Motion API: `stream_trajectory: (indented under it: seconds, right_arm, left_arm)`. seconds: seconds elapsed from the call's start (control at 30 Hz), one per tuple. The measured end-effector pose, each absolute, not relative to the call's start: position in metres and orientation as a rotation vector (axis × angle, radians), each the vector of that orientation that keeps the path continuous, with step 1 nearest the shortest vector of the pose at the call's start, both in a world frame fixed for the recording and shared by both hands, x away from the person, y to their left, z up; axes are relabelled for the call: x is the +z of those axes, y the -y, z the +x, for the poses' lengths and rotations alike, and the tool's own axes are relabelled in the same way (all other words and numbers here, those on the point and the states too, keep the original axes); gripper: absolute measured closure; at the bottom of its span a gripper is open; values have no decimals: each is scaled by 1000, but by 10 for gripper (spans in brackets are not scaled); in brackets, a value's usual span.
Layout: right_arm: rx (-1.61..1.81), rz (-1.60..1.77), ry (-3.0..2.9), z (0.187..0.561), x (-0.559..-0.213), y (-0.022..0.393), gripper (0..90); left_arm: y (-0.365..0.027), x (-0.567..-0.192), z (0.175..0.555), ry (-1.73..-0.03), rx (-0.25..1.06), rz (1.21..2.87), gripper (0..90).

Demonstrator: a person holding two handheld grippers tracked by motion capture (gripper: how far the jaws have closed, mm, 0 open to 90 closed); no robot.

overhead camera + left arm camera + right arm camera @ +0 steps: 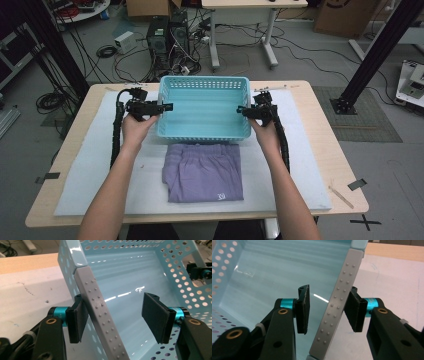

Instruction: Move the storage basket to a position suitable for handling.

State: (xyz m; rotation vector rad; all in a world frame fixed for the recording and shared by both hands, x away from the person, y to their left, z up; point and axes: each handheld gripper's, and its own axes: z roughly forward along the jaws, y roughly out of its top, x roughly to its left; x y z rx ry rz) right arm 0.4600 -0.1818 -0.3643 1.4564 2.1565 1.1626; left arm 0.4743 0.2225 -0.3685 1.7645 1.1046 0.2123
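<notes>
Nearby, purple shorts point(204, 172) lie before basket point(204, 131).

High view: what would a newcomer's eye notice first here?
The light blue perforated plastic basket sits empty at the middle of the table. The left gripper and right gripper each straddle a grey studded rim strip at opposite sides, with their jaws open. In front of the basket lies a folded lilac cloth garment on the white padded mat.

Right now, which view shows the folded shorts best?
The high view: the purple shorts lie folded flat on the mat, just in front of the basket, whole and unblocked. The two gripper views look along the basket's grey side rims instead, toward its inside.
</notes>
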Motion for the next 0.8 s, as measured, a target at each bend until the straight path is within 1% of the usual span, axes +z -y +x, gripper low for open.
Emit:
stream_trajectory:
  seconds: [0.07, 0.13, 0.17, 0.27, 0.3, 0.4, 0.6, 0.67, 0.7, 0.73, 0.77, 0.8]
  right_arm:
    - [1162, 1457, -2149, 464, -366, 181, 590]
    - [1153, 1471, -2154, 471, -372, 180, 590]
    - [1115, 1492, -2167, 477, -380, 179, 581]
    - [1119, 1512, -2161, 481, -384, 181, 578]
    - [1102, 1512, -2150, 485, -388, 180, 563]
    - [1123, 1523, -2147, 490, -392, 181, 557]
    - [1138, 1561, -2130, 502, -394, 182, 537]
    - [1132, 1583, -2130, 507, -395, 182, 502]
    - [1132, 1583, -2130, 507, -395, 182, 502]
    - [1120, 1577, -2134, 510, -397, 180, 476]
    - [1120, 1577, -2134, 510, -397, 180, 476]
    - [1102, 1576, -2137, 510, -399, 178, 442]
  left_arm:
    - [-222, -374, 483, -1124, 234, 1740, 384]
    - [-221, -382, 489, -1151, 209, 1746, 389]
    - [-220, -385, 491, -1150, 210, 1751, 401]
    - [-216, -389, 495, -1162, 214, 1764, 400]
    - [-214, -393, 498, -1168, 218, 1768, 393]
    - [-214, -398, 501, -1186, 210, 1749, 388]
    - [-211, -405, 505, -1204, 240, 1745, 387]
    - [-212, -406, 506, -1212, 233, 1752, 385]
    - [-212, -407, 506, -1213, 229, 1757, 385]
    - [-213, -408, 506, -1213, 229, 1763, 383]
    - [-213, -408, 506, -1212, 235, 1771, 383]
    - [-214, -410, 506, -1209, 233, 1774, 380]
